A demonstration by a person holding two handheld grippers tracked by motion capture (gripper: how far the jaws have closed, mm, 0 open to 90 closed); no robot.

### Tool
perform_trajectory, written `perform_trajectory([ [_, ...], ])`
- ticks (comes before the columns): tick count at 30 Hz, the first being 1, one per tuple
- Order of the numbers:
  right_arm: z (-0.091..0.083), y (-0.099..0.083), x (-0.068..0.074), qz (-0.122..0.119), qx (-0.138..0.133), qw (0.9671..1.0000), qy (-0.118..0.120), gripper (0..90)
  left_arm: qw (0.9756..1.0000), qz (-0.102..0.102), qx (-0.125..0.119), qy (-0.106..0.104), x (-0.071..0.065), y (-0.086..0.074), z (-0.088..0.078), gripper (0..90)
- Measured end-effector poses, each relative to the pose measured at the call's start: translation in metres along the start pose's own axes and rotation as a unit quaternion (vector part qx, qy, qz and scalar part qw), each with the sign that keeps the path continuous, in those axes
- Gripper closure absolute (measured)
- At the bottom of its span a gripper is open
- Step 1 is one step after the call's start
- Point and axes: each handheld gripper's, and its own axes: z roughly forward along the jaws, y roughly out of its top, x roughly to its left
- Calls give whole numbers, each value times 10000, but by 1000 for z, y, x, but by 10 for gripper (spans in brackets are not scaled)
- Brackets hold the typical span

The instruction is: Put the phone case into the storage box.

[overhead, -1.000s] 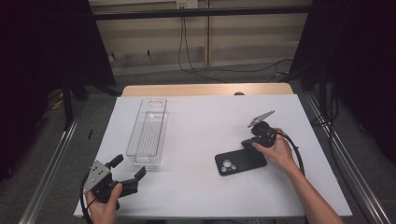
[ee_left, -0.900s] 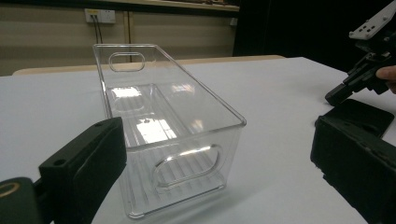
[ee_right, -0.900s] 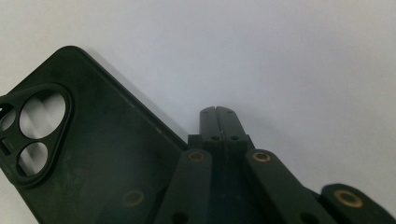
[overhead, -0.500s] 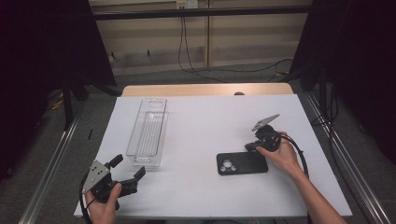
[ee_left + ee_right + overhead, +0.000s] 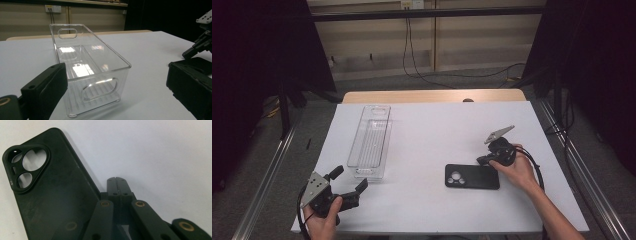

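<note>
Overhead, one white worktop [image 5: 427,150] carried two things and two tongs. At far left, near the front edge, the left tongs [image 5: 348,186] sat in one hand [image 5: 323,220], jaws spread wide and holding nothing; the left gripper view showed the two black jaws standing well apart on either side of the bin. One grey three-cornered plate [image 5: 314,184] topped these tongs.

Just beyond them lay one clear plastic bin [image 5: 371,142], long and narrow, open-topped, running away from the person. It had one oval handle slot in each end wall, two in all, and a ribbed floor. No label or writing could be read on it.

Right of centre lay one black phone case [image 5: 472,176], flat on the worktop, well apart from the bin. Its raised camera surround [image 5: 27,166] held three round openings plus one small slot, counted in the right gripper view. No brand mark was legible.

At right, the right tongs [image 5: 483,160] sat in the other hand [image 5: 518,172], also with one grey plate. In the right gripper view [image 5: 117,185] the jaws met flush, closed on nothing, their tips on the bare worktop just beside the case's long edge; contact with that edge could not be told.
</note>
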Motion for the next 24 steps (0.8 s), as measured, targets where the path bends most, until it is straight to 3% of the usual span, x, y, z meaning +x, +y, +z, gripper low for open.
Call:
perform_trajectory([
  [24,-7,-11,7,15,1,10000,-6,900,10000,7,-5,6,0,0,1,35],
])
